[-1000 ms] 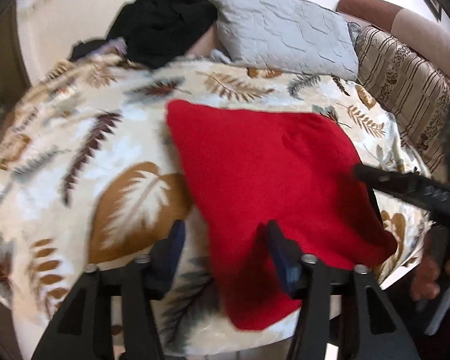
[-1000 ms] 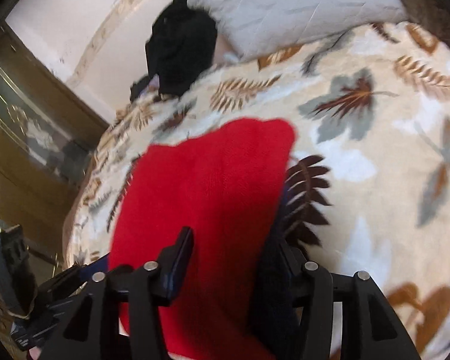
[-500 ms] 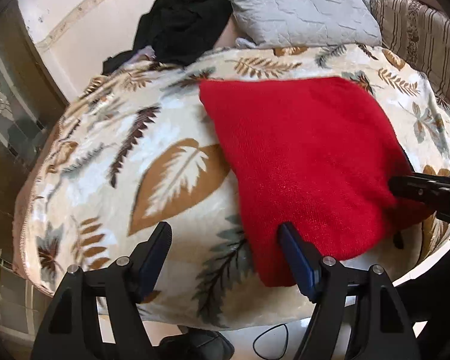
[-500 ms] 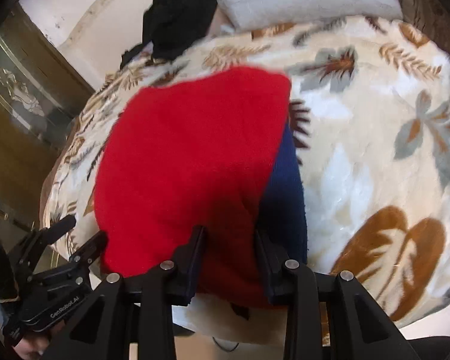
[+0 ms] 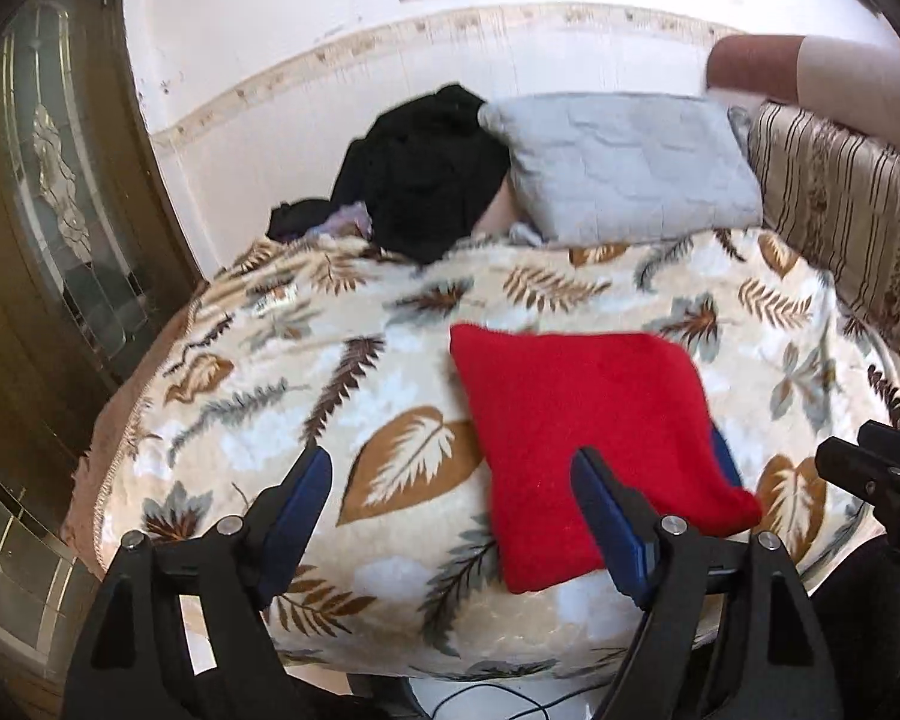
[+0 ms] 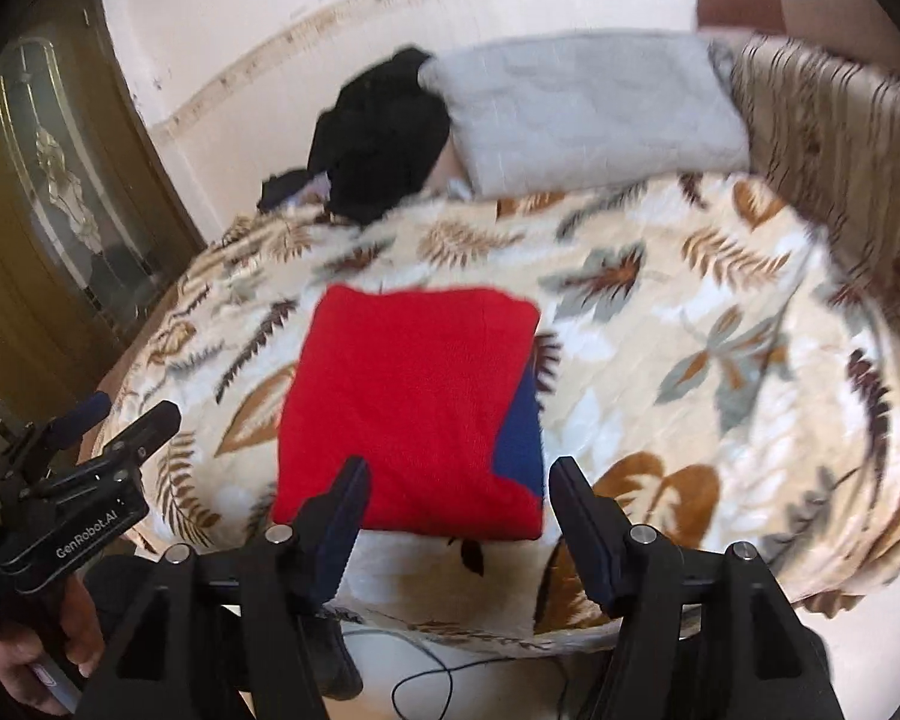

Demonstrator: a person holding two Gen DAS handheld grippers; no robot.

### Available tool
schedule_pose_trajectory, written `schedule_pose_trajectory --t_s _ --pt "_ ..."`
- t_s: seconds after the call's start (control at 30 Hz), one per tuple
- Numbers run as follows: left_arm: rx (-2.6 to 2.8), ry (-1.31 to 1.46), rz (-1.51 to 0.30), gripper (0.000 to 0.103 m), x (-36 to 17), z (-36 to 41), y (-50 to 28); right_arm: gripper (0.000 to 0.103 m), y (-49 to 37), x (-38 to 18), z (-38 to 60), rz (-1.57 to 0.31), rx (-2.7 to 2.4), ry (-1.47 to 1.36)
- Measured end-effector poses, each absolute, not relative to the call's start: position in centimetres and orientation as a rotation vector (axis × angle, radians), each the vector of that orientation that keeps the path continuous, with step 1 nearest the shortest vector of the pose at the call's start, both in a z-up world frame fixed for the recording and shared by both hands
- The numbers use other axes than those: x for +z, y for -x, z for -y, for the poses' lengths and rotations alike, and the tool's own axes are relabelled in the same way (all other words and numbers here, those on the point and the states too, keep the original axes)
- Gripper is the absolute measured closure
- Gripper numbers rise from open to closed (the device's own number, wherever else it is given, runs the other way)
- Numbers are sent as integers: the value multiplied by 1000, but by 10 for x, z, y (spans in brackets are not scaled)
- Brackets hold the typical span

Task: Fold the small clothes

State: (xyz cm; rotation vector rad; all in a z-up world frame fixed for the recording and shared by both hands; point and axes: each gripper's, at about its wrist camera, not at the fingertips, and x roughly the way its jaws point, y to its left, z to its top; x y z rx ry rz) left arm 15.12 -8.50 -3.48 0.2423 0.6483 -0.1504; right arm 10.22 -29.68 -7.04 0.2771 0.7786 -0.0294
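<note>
Two grippers hang clear above the bed's near edge. At twelve o'clock a grey pillow (image 5: pixel 624 165) leans beside a heap of black clothes (image 5: pixel 426 174); nothing blocks the folded red garment (image 5: pixel 588 438), which lies flat on the leaf-print blanket (image 5: pixel 258 372) with a blue layer (image 6: pixel 522 438) showing at its three o'clock edge. The left gripper (image 5: pixel 450 516) and right gripper (image 6: pixel 453 516) are both opening, empty. A second ago both sat low against the garment; they have since lifted away.

Fuzzy red knit garment (image 5: pixel 594 438), plush blanket (image 5: pixel 306 396) (seemingly fleece)
</note>
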Motion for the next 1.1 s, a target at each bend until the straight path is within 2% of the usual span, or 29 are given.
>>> schedule_pose_trajectory --t_s 0.1,0.43,1.1 --pt "-114 -266 -617 15 -21 89 -141 37 -88 -51 295 -739 -37 -275" --pt "-132 -236 -523 14 22 88 -106 37 -52 -15 284 -700 -97 -219" --pt "-118 -215 -500 14 35 72 -95 37 -45 -5 262 -704 -100 -231"
